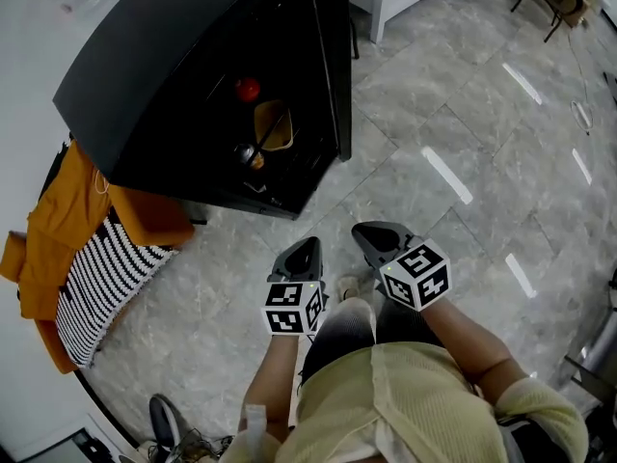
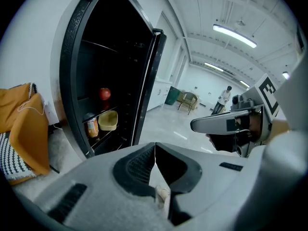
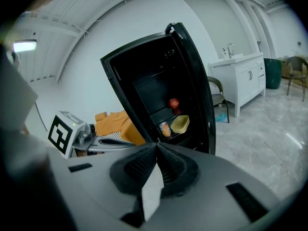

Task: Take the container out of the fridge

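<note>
Container [image 1: 273, 126]: yellow open tub on shelf in fridge [image 1: 174, 66], just right of can [image 1: 246, 154]. Looks light, stiff plastic, possibly slick; pinch near rim wall. Left gripper [image 1: 305, 249] clenched, empty. Right gripper [image 1: 378, 237] likewise. Both well short of fridge.

Bright ceiling strips [image 2: 234, 35], murky fridge [image 1: 217, 128] interior (fisheye-bent edges)
</note>
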A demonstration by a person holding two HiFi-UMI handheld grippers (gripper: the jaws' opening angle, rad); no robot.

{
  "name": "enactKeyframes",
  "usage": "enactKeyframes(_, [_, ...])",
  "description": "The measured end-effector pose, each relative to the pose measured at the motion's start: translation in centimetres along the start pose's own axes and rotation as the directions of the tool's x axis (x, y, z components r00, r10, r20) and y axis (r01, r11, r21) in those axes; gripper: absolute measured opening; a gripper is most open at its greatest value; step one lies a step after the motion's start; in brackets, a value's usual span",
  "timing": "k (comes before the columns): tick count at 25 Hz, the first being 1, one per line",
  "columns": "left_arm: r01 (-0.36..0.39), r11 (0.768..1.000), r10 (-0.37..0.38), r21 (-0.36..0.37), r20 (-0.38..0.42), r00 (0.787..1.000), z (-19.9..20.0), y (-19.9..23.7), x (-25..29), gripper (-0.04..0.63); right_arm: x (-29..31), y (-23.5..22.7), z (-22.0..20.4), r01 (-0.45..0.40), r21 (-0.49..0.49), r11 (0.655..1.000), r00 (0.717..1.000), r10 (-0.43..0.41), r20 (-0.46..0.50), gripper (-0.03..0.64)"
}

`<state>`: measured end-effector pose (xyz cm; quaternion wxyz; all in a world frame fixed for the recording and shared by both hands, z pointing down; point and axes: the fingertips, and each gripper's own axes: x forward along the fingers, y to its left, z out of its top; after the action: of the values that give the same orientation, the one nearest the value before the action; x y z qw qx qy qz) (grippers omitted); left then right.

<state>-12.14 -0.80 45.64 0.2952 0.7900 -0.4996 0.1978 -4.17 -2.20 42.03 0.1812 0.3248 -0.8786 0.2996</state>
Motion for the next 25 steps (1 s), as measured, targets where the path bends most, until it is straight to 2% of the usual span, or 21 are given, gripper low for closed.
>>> enactKeyframes(7, [-0.055, 0.998, 0.055, -0.016, 0.013, 0.998, 0.5, 1.3, 3.4, 0.023, 1.0, -4.1, 0.4, -0.009, 0.008, 1.0, 1.0, 0.01, -0.028, 0.029])
enactKeyframes(17, [-0.14, 0.99, 0.14, 0.009, -0.003, 0.99, 0.9, 4.6, 8.7, 0.023, 3.8, -9.3, 0.1, -0.021, 0.015, 1.0, 0.998, 0.022, -0.051, 0.029])
enactKeyframes(25, [-0.201, 0.979, 0.201, -0.012, -0.001, 0.98, -0.5, 6.6, 11.5, 0.023, 7.0, -12.1, -0.8, -0.041, -0.004, 0.999, 0.997, 0.041, -0.061, 0.029])
